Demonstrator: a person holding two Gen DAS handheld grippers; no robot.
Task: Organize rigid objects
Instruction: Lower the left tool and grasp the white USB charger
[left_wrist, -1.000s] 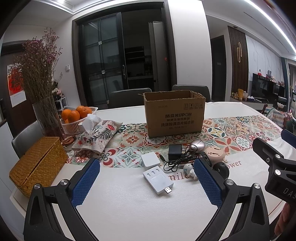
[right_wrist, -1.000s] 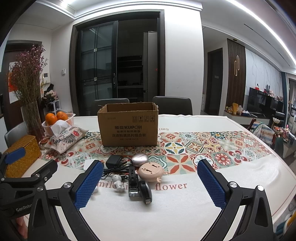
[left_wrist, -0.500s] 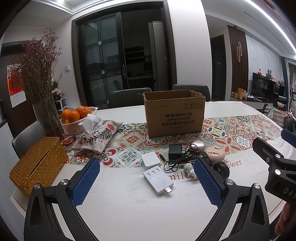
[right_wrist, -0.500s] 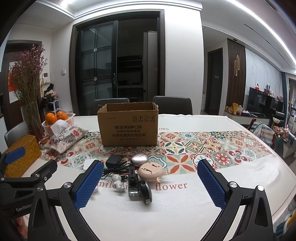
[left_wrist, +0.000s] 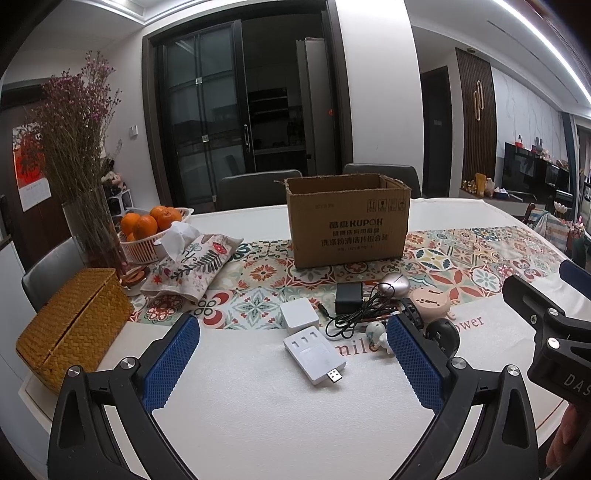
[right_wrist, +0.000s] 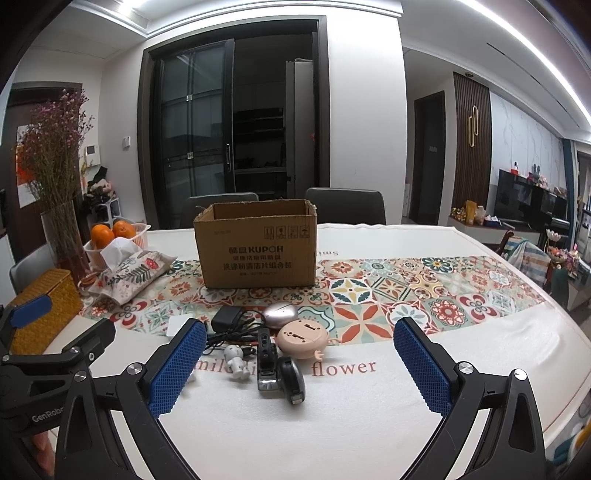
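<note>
White-clothed counter (right_wrist: 369, 424) carried an open brown cardboard box (right_wrist: 258, 254) at 12 o'clock; small rigid gadgets (white USB adapter (left_wrist: 314, 352), pink round case (right_wrist: 302, 338), black charger (left_wrist: 348, 297)) lay clustered before it, none boxed. Left gripper (left_wrist: 291, 365) and right gripper (right_wrist: 299, 369) hovered wide, empty. Sorting apparently unstarted.

Brown box (left_wrist: 349, 221) with black print; runner (right_wrist: 424, 291) tiled in red, teal and cream florals; white cloth (left_wrist: 258, 398); white hub (left_wrist: 314, 352); black adapter (left_wrist: 348, 297); pink disc (right_wrist: 302, 335); orange fruit (left_wrist: 144, 225); tan wicker case (left_wrist: 70, 325); blue pads (right_wrist: 177, 369) on black frames.
</note>
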